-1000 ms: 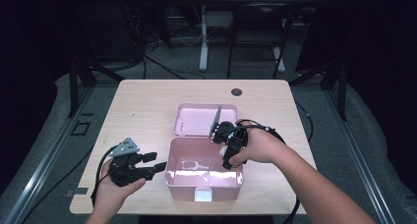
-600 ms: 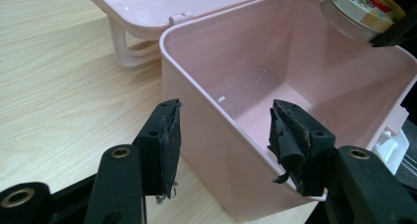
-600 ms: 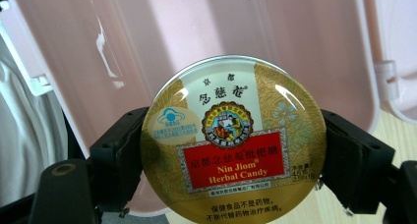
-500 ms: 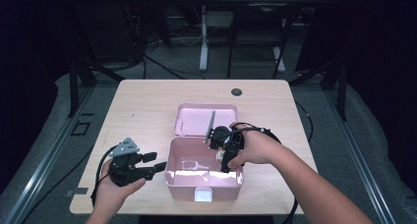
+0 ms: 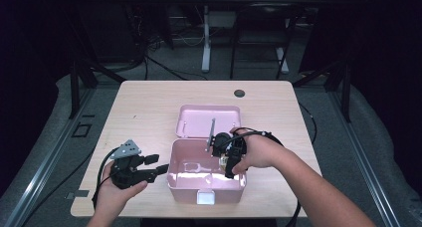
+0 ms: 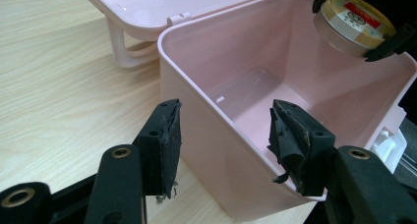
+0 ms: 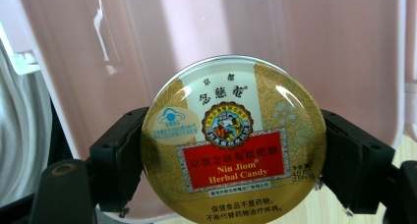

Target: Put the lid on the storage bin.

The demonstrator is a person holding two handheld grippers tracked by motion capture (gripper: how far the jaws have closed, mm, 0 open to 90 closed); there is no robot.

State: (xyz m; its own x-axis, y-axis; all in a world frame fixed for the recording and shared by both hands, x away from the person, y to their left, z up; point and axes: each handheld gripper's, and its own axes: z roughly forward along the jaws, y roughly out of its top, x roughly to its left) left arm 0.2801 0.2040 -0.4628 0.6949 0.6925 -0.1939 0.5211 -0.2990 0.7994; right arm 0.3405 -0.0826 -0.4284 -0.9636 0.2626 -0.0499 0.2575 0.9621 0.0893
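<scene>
Candy tin [image 7: 232, 143], round and gold with a red label reading Nin Jiom Herbal Candy, sits clamped by its rim between the two black jaws of the right gripper [image 7: 231, 155], held over the open pink box [image 7: 206, 37]. From the high view the right gripper [image 5: 226, 152] hangs above the box's [image 5: 174, 160] right half, close to the rear wall, with the person's right hand [image 5: 256, 155] wrapped around it. The left gripper view catches the same tin [image 6: 351, 22] up at the far top corner of the box [image 6: 206, 86], tilted, with black jaw tips on either side of it.

The left gripper [image 6: 223, 140] has its jaws spread apart and gripping nothing; they straddle the near corner of the box, one pad outside the wall and the other over the inside. In the high view this gripper [image 5: 154, 168] lies just beside the box's left wall, low over the wooden table [image 5: 149, 107], held by the left hand [image 5: 117, 187].

The box's lid [image 5: 209, 120] is swung fully back and lies flat on the table behind the box. A small dark round disc [image 5: 240, 93] rests near the table's far edge, well apart from everything else
</scene>
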